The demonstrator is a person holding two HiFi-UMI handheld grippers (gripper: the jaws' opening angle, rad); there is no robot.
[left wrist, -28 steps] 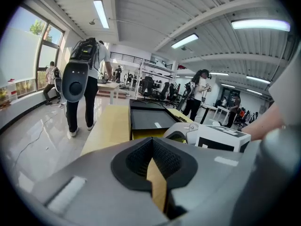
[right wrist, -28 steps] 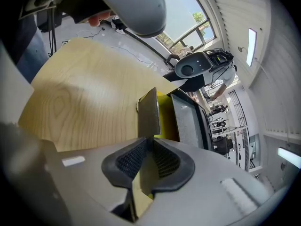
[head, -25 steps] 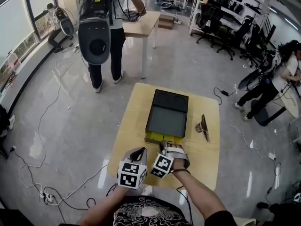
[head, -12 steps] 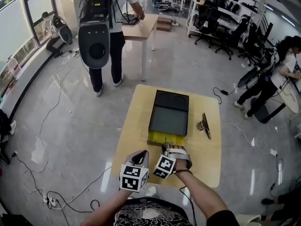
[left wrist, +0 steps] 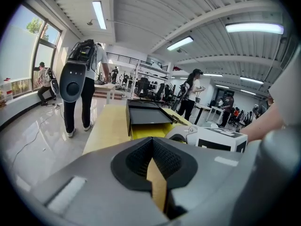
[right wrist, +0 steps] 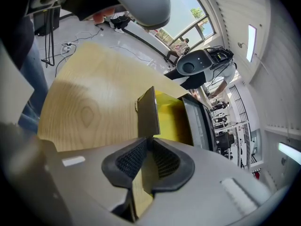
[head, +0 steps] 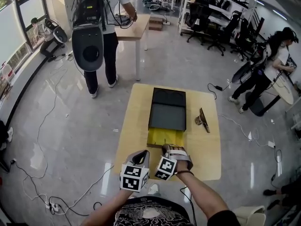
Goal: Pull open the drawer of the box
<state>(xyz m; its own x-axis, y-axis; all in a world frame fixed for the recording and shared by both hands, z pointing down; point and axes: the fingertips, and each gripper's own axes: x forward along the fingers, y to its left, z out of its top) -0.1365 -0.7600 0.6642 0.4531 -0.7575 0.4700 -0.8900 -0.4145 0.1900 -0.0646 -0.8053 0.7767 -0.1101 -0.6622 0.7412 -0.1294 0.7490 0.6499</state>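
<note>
Toward twelve o'clock from both hands, on the wooden table (head: 136, 121): the dark box (head: 168, 108), its yellow drawer (head: 164, 137) drawn partway out toward six o'clock. Gripping the drawer's dark front panel (right wrist: 148, 111) with the right gripper (head: 172, 149), pads clenched on the panel's edge. Holding the left gripper (head: 139, 155) just beside it at nine o'clock, off the drawer, pads pressed together on nothing. Probably mid-pull. Could slip off that thin panel if tugged sharply or at a slant, given so narrow a bite. Could drag the whole box toward six o'clock rather than slide the drawer, with nothing bracing the box and the left gripper idle. Could draw the drawer clean out and past the near table edge if pulled much further, judging by how close that edge lies. Little threat to the small brown object (head: 202, 120) at three o'clock of the box, apart from the pull line.
</note>
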